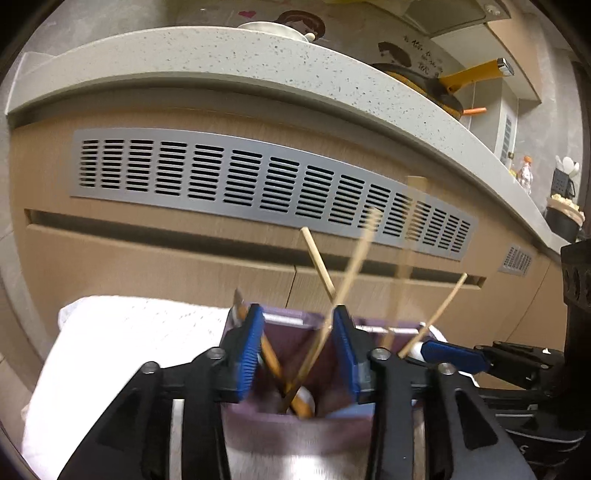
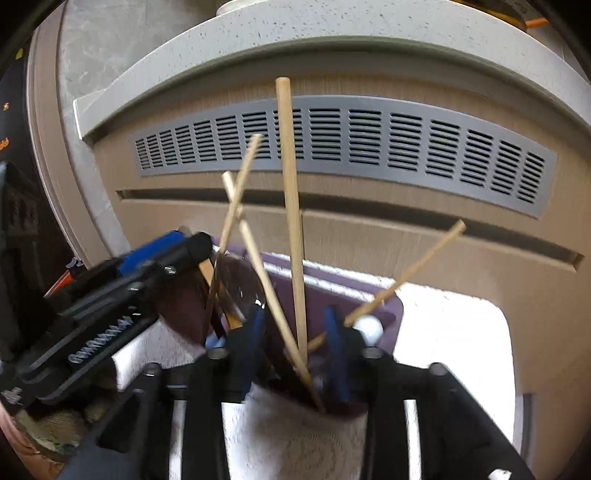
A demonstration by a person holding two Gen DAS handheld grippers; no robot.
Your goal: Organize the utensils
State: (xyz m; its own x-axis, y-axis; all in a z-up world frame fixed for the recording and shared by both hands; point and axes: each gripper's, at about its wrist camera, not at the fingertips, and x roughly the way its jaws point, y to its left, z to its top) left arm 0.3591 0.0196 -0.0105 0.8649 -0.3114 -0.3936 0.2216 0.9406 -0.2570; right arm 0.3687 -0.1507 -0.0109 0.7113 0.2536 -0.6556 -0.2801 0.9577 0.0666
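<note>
A purple utensil holder (image 1: pixel 295 421) stands on a white cloth (image 1: pixel 122 354) and holds several wooden chopsticks (image 1: pixel 321 266) that lean apart. My left gripper (image 1: pixel 299 354) is open, its blue pads over the holder's mouth, with chopsticks passing between them untouched. In the right wrist view the same holder (image 2: pixel 332 291) shows with the chopsticks (image 2: pixel 291 206) fanned out. My right gripper (image 2: pixel 295 354) is open over the holder's right compartment, chopsticks standing between its fingers. A white spoon handle (image 2: pixel 367 328) rests at the holder's rim. The left gripper's fingers (image 2: pixel 162 247) show at left.
A wooden cabinet front with a grey vent grille (image 1: pixel 273 188) stands behind the cloth under a speckled counter edge (image 1: pixel 221 66). A dark pan with a yellow handle (image 1: pixel 436 88) and a white bowl (image 1: pixel 273 29) sit on the counter. A bottle (image 1: pixel 524 173) stands far right.
</note>
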